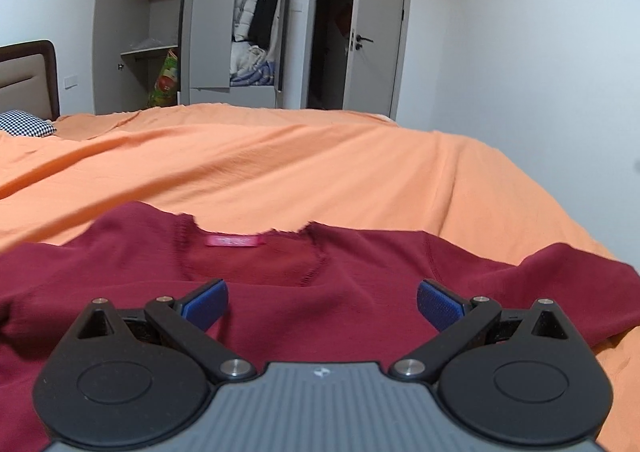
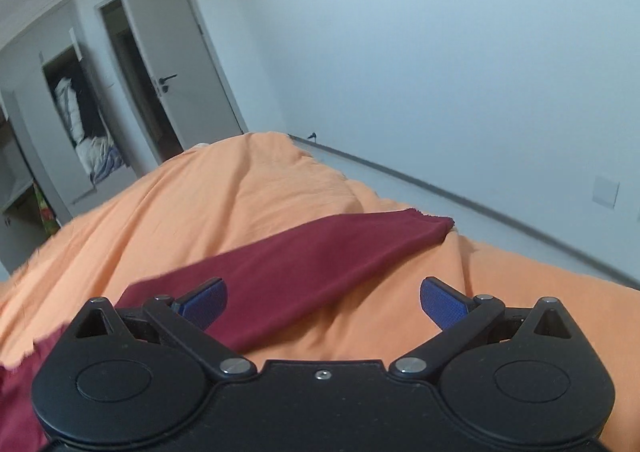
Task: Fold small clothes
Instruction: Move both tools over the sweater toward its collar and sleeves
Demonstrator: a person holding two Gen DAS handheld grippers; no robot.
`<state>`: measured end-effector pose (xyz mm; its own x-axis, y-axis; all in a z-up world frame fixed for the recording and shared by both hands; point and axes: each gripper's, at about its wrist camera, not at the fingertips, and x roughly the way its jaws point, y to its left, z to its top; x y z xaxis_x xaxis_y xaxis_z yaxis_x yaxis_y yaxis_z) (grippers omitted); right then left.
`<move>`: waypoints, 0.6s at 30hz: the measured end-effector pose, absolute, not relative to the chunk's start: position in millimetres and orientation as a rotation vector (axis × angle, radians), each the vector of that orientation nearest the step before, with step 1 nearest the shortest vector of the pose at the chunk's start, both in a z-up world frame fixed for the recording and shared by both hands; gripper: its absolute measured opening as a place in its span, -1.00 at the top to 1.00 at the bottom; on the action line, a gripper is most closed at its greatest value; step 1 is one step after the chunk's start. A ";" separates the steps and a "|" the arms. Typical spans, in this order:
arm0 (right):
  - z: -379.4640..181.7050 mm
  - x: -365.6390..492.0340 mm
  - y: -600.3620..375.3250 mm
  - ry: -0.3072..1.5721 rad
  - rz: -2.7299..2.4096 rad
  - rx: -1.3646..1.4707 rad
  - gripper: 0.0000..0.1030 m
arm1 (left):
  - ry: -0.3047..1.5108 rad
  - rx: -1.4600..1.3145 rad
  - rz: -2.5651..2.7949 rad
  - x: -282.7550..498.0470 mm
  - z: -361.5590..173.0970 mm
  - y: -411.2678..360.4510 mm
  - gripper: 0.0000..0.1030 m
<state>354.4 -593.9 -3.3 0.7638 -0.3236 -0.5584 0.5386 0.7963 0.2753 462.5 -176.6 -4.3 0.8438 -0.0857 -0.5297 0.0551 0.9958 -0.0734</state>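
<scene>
Your left tool [image 1: 322, 302] was spread wide, empty, over the maroon shirt [image 1: 280, 292] — its collar at twelve o'clock. Your right tool [image 2: 324, 302] gaped wide too, the shirt's sleeve [image 2: 312, 252] running toward one o'clock on the orange bed [image 2: 240, 192].
</scene>
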 end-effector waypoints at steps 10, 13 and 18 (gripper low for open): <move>-42.1 409.5 -652.1 0.572 -0.670 0.535 -0.04 | 0.611 -0.020 -0.049 480.8 -24.4 -183.6 -0.99; -44.1 410.8 -655.0 0.565 -0.727 0.516 0.45 | 0.625 -0.028 -0.044 481.2 -24.3 -180.3 -0.99; -31.7 406.7 -644.4 0.513 -0.702 0.449 0.90 | 0.624 -0.052 -0.049 480.2 -11.4 -171.4 -0.99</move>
<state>406.7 -644.4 -31.7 0.6517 -0.4889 -0.5799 0.7011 0.6801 0.2145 480.2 -171.4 -11.4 0.8105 -0.0612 -0.5826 0.0297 0.9975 -0.0634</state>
